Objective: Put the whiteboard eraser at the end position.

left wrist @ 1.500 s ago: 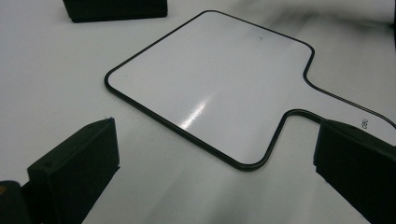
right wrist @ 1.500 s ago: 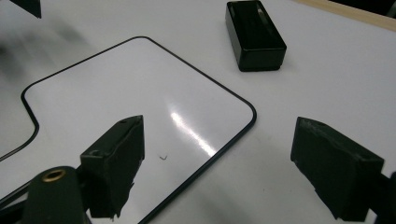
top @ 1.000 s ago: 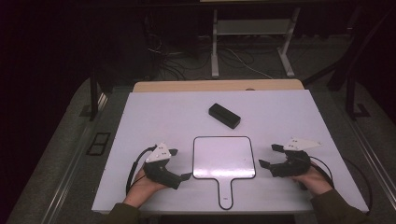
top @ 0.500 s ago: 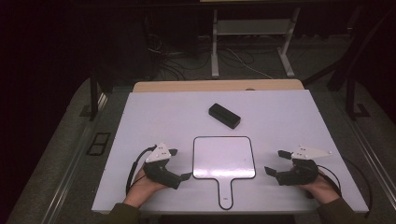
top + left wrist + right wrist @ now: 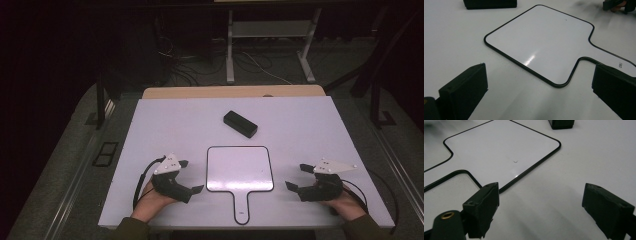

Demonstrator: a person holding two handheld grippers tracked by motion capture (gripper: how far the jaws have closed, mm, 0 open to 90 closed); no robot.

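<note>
A white paddle-shaped board (image 5: 240,168) with a thin black rim lies flat near the table's front, its handle toward the person. Behind it rests a black rectangular block (image 5: 240,124). My left gripper (image 5: 192,176) sits on the table just left of the board, open, with the board (image 5: 536,37) and the block (image 5: 489,3) ahead of it. My right gripper (image 5: 295,176) stands right of the board, open. Its jaws have just been opening and hold nothing. The board's corner (image 5: 499,150) and the block (image 5: 561,123) lie beyond the right gripper (image 5: 541,188).
The white table (image 5: 310,125) has bare surface around the board and block. A wooden strip runs along its far edge (image 5: 230,92). Dark floor, cables and a metal stand (image 5: 270,50) lie beyond. The right gripper's tip (image 5: 616,3) shows far off in the left gripper view.
The right hand and its gripper have shifted slightly toward the table's near edge and outward to the right. The left gripper, board and block have stayed put.
</note>
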